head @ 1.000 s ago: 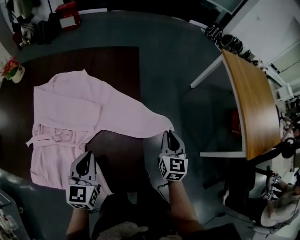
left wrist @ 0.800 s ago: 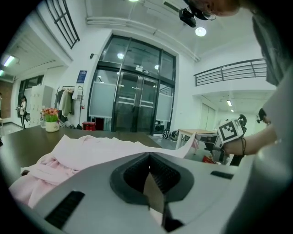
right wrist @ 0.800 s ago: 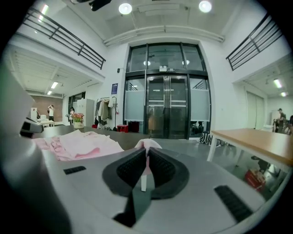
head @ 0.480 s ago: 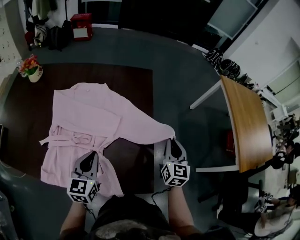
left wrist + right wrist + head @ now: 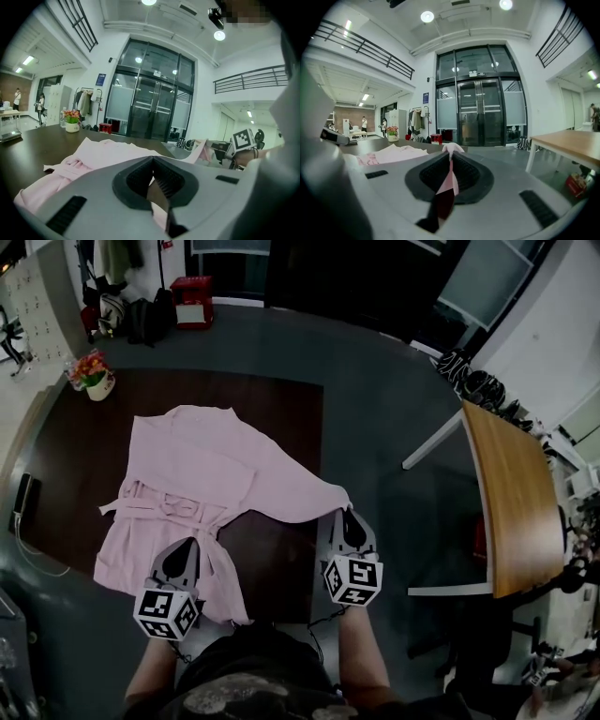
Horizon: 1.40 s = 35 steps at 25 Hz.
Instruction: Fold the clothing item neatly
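**Desk:** What's nearest you?

**Op:** Both grippers, at my end of the dark table (image 5: 291,418). I've got the left gripper (image 5: 184,549) over the table's near edge. Its jaws are pressed together w/ pink cloth nipped betw. the pads. That cloth is the lower part of the pink robe (image 5: 187,460).

**Desk:** And the right?

**Op:** The right gripper (image 5: 349,517) is just off the table's right edge, towards the near right corner. Its jaws are closed too, w/ a thin fold of pink pinched betw. them. That's the end of the robe's sleeve (image 5: 295,491).

**Desk:** How's the robe lying?

**Op:** It's spread on the left half of the table, hem towards the near edge and collar towards the far edge. A tied belt (image 5: 164,507) runs across its middle. The one sleeve runs from the body out to the right edge and ends in my right jaws.

**Desk:** Anything else on the table?

**Op:** A dark flat thing (image 5: 23,493) at the left edge, but I can't tell what it is. There's also a flower pot (image 5: 94,379) by the far left corner, well apart from the robe.

**Desk:** And beyond the table?

**Op:** A red box (image 5: 194,289) is on the floor past the far edge. A wood-topped table (image 5: 511,493) stands well off to the right. Tall glass doors (image 5: 480,112) are at the back of the room.
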Each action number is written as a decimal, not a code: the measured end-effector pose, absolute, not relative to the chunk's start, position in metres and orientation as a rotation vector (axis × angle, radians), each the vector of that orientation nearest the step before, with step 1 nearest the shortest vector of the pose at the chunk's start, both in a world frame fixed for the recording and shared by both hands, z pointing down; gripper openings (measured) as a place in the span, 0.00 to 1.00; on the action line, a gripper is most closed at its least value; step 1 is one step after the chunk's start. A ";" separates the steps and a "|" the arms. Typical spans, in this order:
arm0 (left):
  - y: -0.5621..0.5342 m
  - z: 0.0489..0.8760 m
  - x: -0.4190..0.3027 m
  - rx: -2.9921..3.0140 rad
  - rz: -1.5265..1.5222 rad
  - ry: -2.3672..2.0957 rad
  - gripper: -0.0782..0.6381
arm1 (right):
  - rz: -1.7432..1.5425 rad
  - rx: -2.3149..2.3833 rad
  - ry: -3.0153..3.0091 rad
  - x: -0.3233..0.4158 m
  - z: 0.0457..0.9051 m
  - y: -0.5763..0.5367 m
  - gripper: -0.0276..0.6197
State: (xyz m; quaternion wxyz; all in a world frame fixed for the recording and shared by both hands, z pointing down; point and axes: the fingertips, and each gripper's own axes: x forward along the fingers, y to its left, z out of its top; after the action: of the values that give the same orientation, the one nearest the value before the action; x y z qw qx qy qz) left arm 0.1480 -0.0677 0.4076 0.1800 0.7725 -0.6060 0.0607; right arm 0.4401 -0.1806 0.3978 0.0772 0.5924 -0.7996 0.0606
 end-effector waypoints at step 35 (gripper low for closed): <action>-0.093 0.435 -0.080 2.282 0.250 -1.569 0.12 | 0.203 1.663 -2.228 0.173 0.457 -0.195 0.06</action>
State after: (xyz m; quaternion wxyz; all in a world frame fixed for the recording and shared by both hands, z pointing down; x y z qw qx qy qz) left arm -0.0804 -0.0930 0.4348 0.1794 0.8074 -0.5550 0.0884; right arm 0.1729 -0.1951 0.4572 0.1758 0.5873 -0.7868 0.0715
